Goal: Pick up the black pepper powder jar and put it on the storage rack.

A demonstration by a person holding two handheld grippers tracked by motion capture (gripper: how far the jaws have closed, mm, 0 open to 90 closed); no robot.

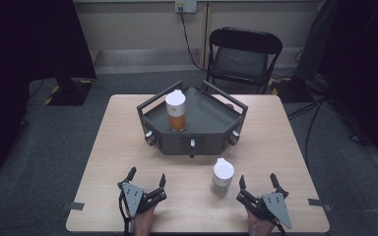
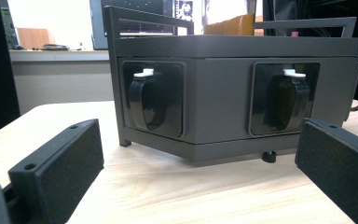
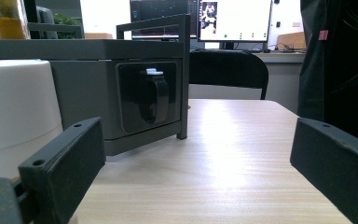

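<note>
Both jaws stand wide and hold nothing: the left gripper (image 1: 147, 179) and right gripper (image 1: 259, 183) rest at the table's (image 1: 103, 162) near edge. A white-capped jar (image 1: 222, 177) stands just left of the right gripper. Farther off, mid-table, another jar (image 1: 176, 110) with orange contents stands upright on the dark grey tray (image 1: 211, 115).

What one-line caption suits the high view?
Open left gripper and right gripper rest near a white-capped jar; another jar stands on the grey tray.
</note>
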